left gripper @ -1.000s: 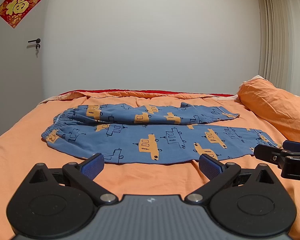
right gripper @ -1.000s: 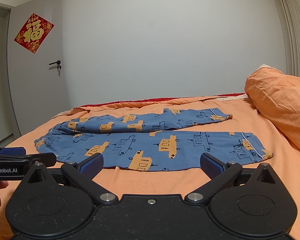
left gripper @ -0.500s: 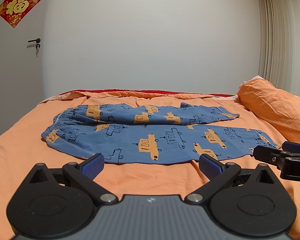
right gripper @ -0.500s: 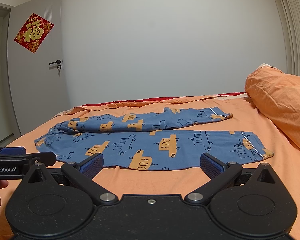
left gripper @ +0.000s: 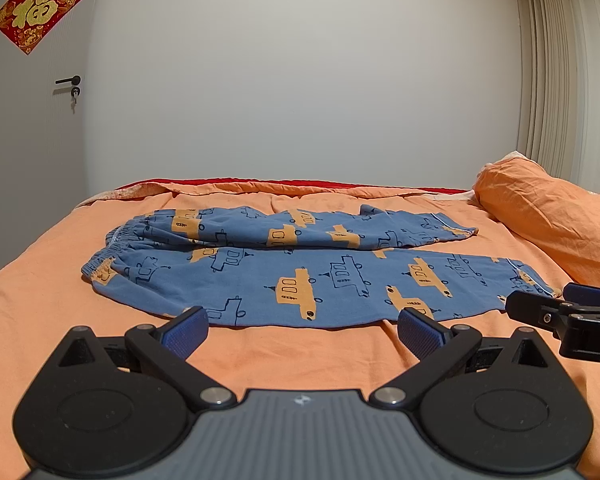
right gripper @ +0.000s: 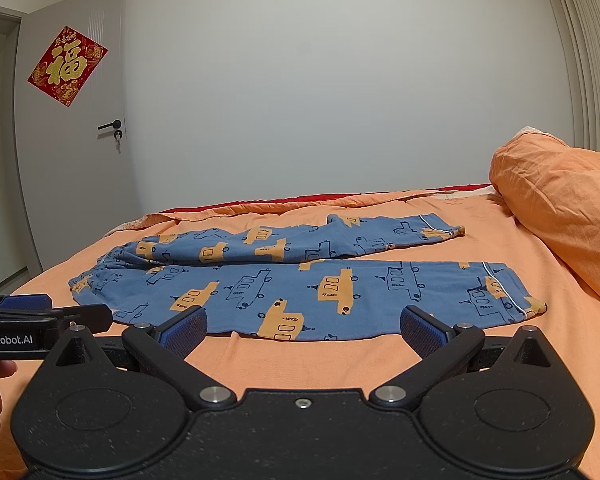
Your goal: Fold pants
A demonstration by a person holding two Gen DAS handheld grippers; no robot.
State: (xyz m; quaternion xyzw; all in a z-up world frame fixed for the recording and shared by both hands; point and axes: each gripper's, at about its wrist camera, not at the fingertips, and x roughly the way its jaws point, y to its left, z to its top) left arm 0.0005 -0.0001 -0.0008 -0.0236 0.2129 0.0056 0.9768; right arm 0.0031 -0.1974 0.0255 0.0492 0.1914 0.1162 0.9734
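Note:
Blue pants (left gripper: 300, 276) with orange boat prints lie spread flat on the orange bed, waistband to the left, both legs running right; they also show in the right wrist view (right gripper: 312, 284). My left gripper (left gripper: 302, 330) is open and empty, just short of the near leg's front edge. My right gripper (right gripper: 303, 330) is open and empty, just short of the same edge, further right. Each gripper's side shows in the other's view: the right one (left gripper: 568, 314), the left one (right gripper: 40, 316).
An orange pillow (left gripper: 552, 216) lies at the bed's right, also in the right wrist view (right gripper: 564, 208). The orange bedsheet (left gripper: 40, 280) covers the bed. A grey door (right gripper: 72, 128) with a red decoration stands at the far left. A curtain (left gripper: 560, 80) hangs at the right.
Both grippers have edged very slightly toward the pants; the pants have not moved and both grippers stay open.

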